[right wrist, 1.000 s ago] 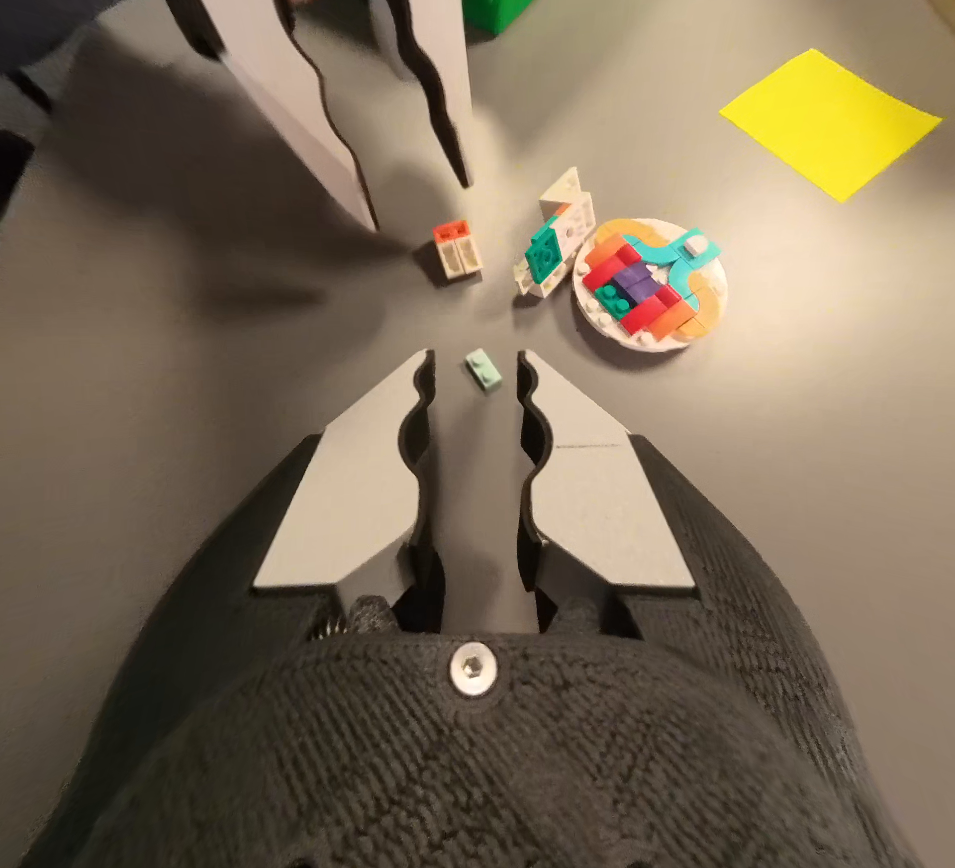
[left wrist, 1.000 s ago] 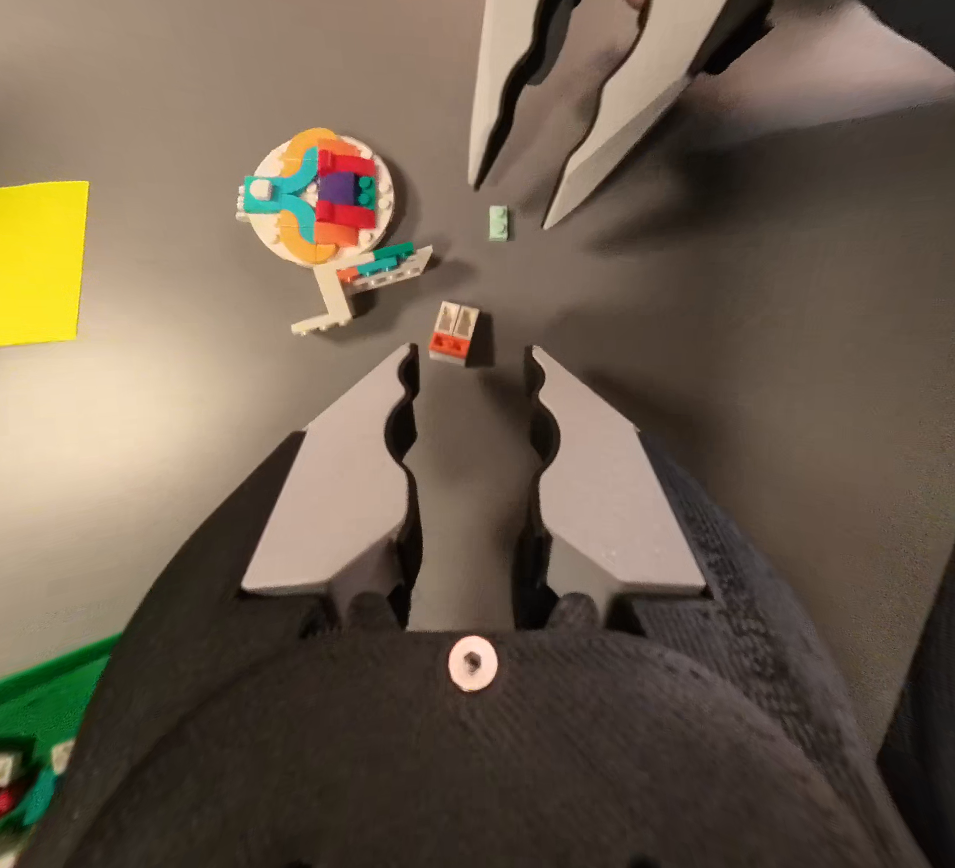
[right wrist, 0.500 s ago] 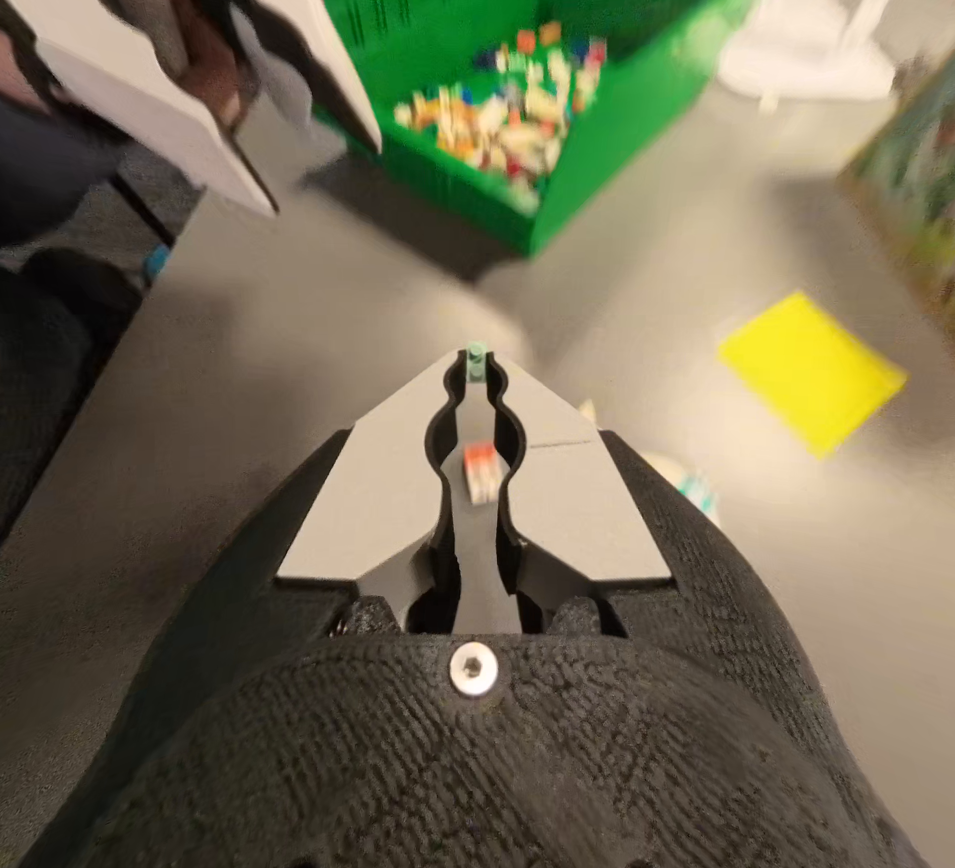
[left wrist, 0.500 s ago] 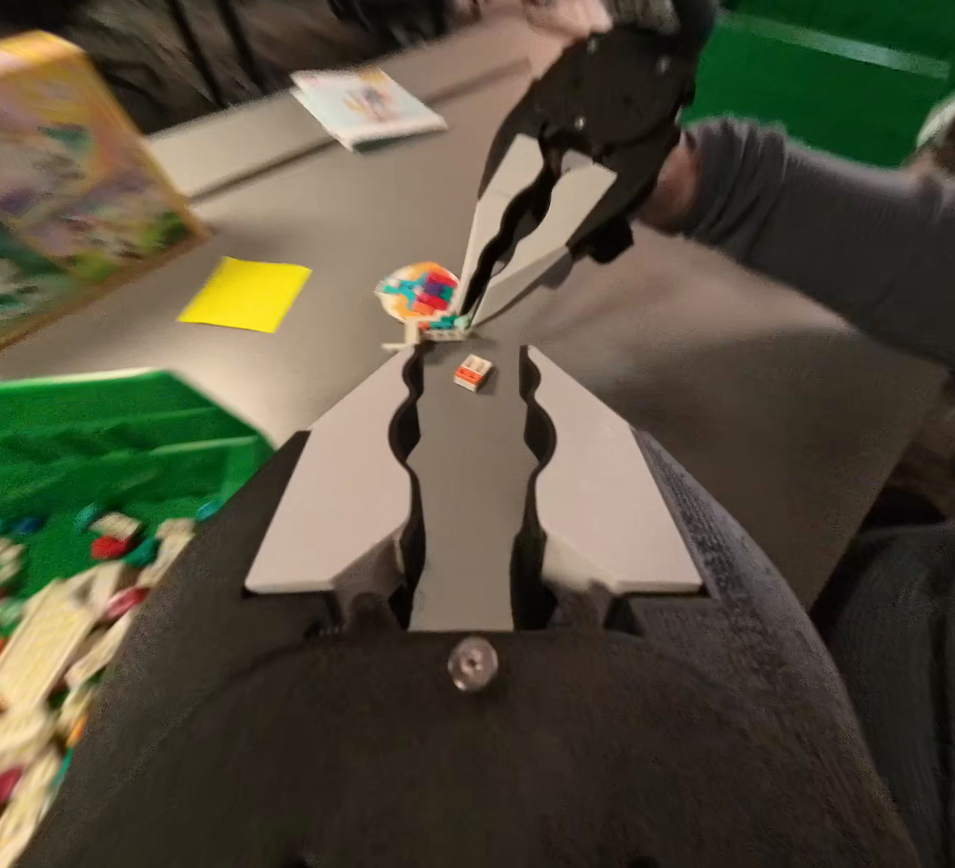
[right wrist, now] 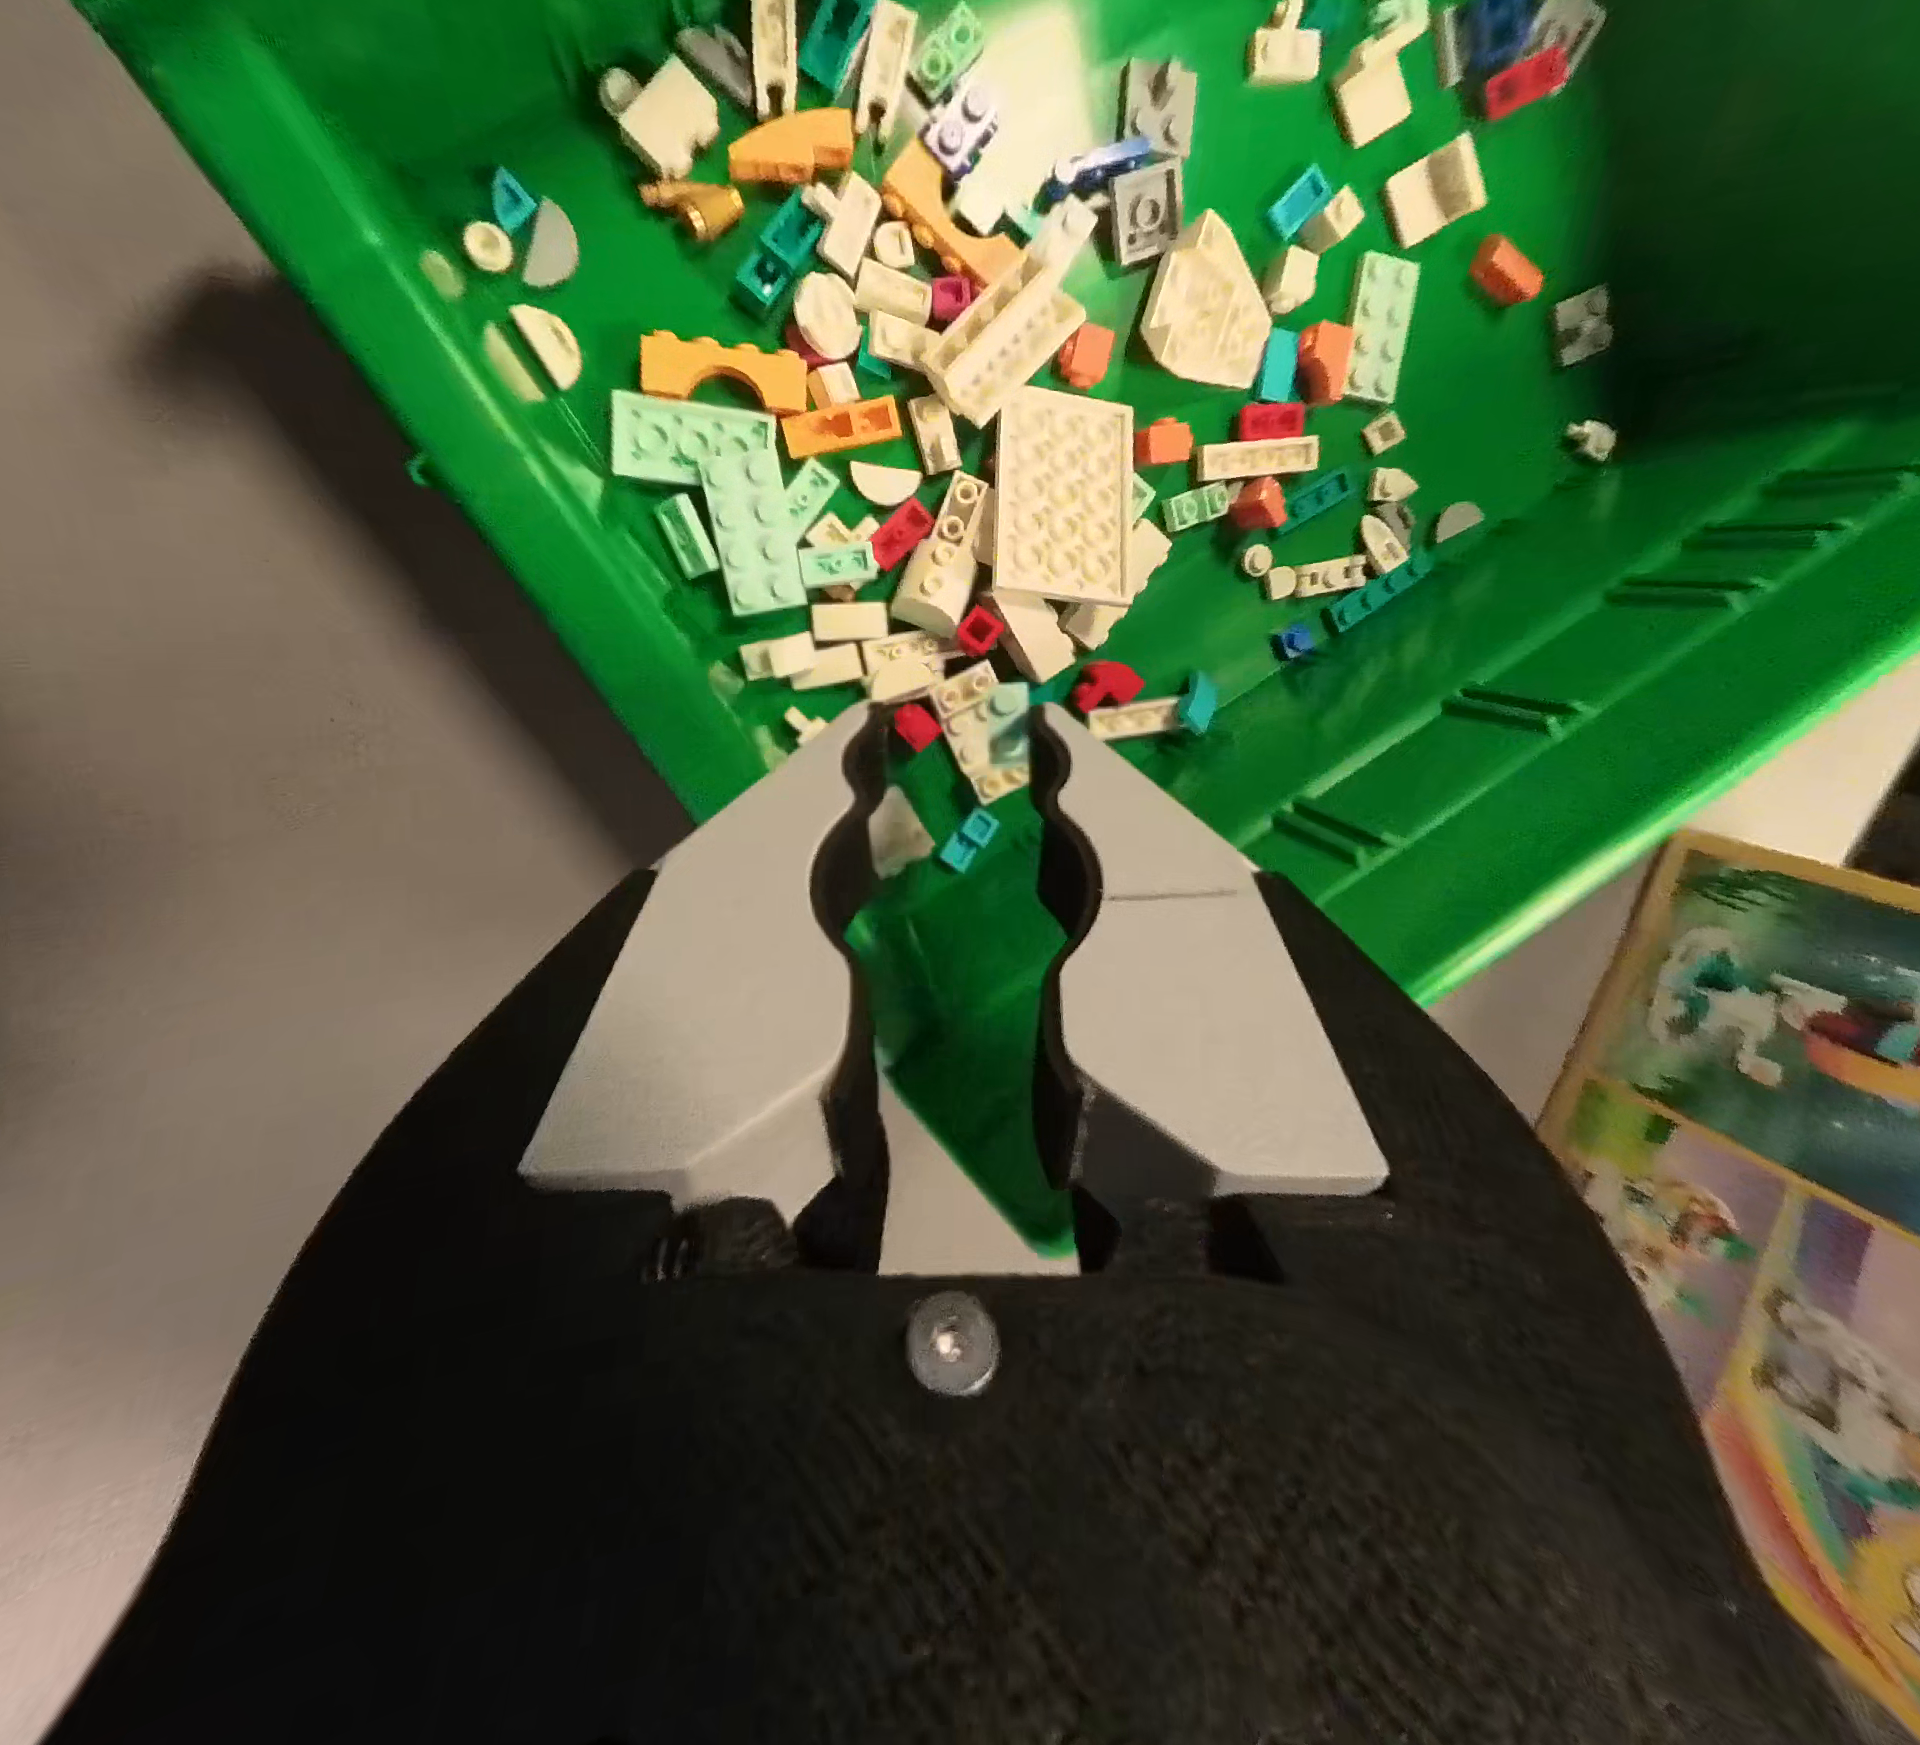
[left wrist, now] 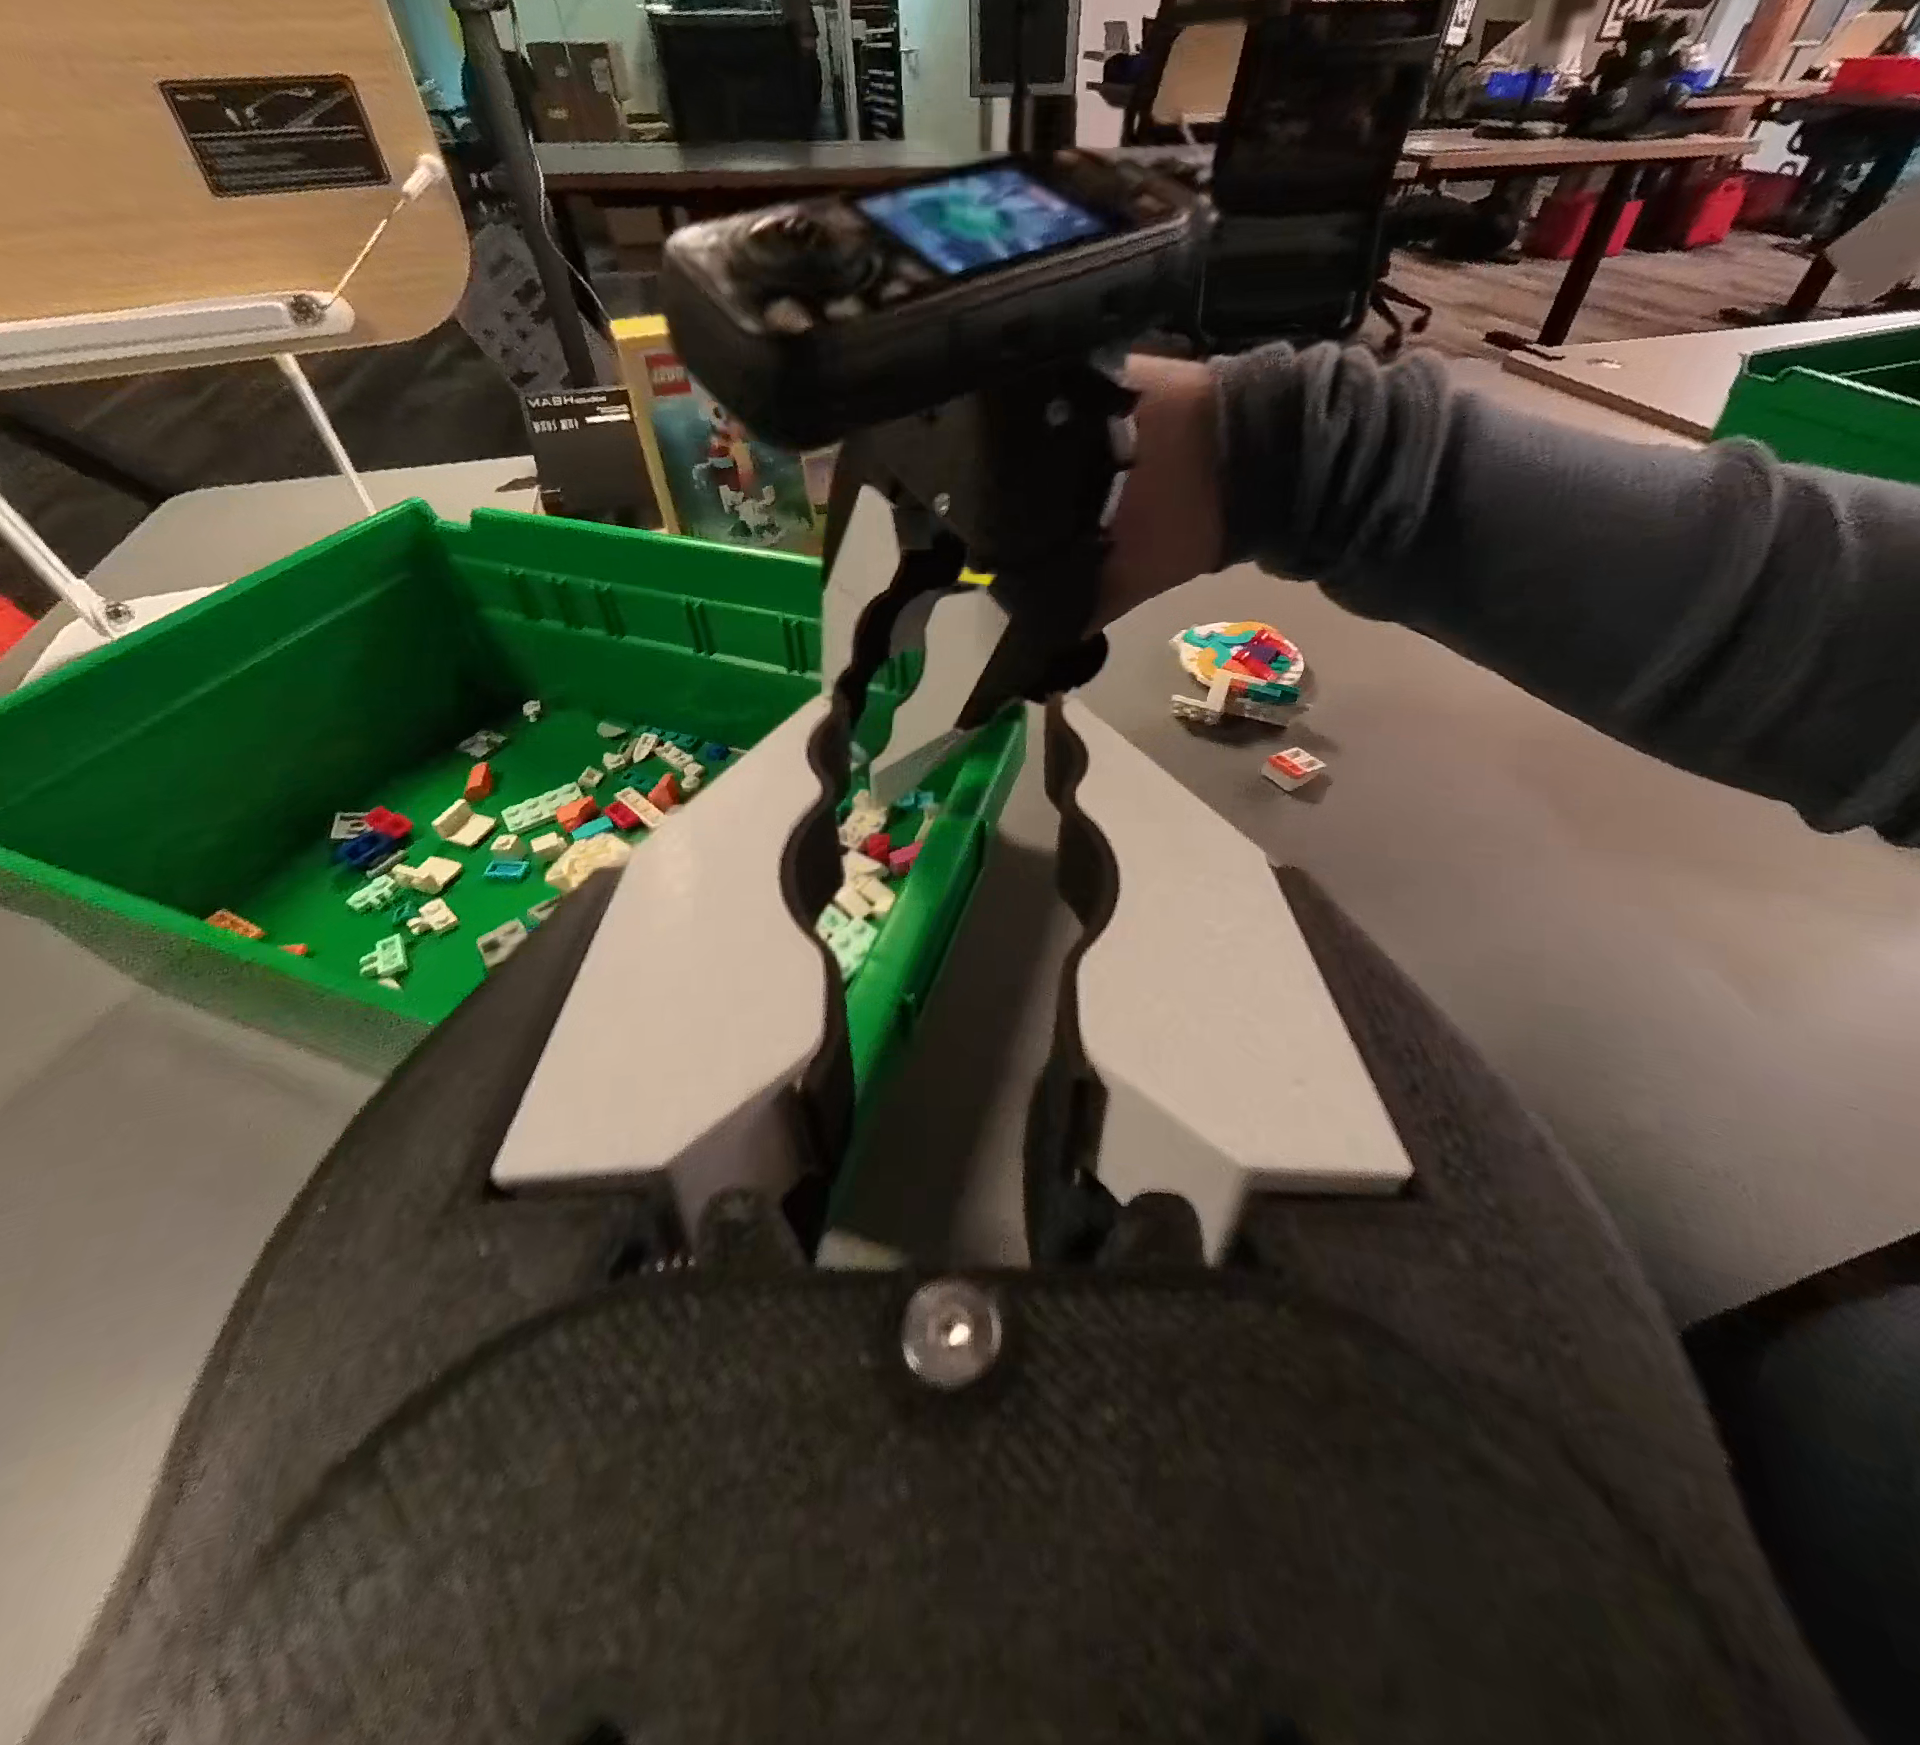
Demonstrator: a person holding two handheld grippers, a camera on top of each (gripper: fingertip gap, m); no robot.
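Above the green plastic bin (right wrist: 343, 168) of loose bricks, the right gripper (right wrist: 951, 719) had its fingers parted with a small mint brick (right wrist: 1006, 727) at its tips, grip unclear, while the left gripper (left wrist: 940, 708), empty, held its fingers wide beside a printed toy box (right wrist: 1787, 1124) at four o'clock.

A grey table (left wrist: 1558, 947) carries everything. At the left of the left wrist view a green bin (left wrist: 260, 677) of loose toy bricks stands on it. Right of centre lie a round colourful brick build (left wrist: 1242, 661) and, just below it, a small red-and-white brick piece (left wrist: 1294, 768). Behind the bin stands a picture box (left wrist: 717, 459).
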